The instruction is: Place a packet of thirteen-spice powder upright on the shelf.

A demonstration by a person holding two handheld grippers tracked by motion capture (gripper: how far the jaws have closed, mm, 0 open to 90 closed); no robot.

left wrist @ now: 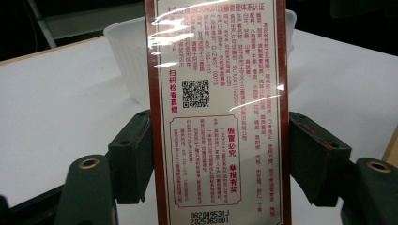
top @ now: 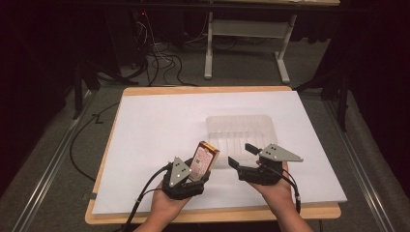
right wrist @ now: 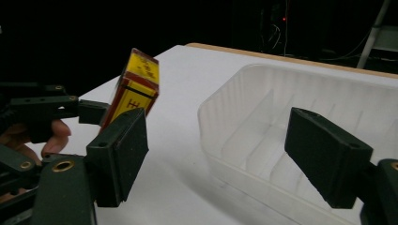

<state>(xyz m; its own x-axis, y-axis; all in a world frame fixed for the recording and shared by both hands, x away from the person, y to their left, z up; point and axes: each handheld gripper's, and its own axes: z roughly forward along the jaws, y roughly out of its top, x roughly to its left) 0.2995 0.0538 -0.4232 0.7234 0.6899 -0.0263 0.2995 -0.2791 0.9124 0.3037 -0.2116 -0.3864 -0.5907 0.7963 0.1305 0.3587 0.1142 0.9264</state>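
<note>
L fingers [left wrist: 136, 154] clamp glossy rectangular box [left wrist: 218, 112]; R fingers [right wrist: 126, 154] wide by ribbed translucent plastic tray [right wrist: 300, 117].

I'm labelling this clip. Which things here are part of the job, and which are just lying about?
In the job:
left claw, shut on the red box
right claw, open
clear plastic tray

Lying about:
floor cables
white table frame

Each black hand-held gripper [top: 200, 170] carries a grey three-cornered plate [top: 180, 170] (small screws showing), brass-ringed holes and a trailing black cable [top: 145, 191].
</note>
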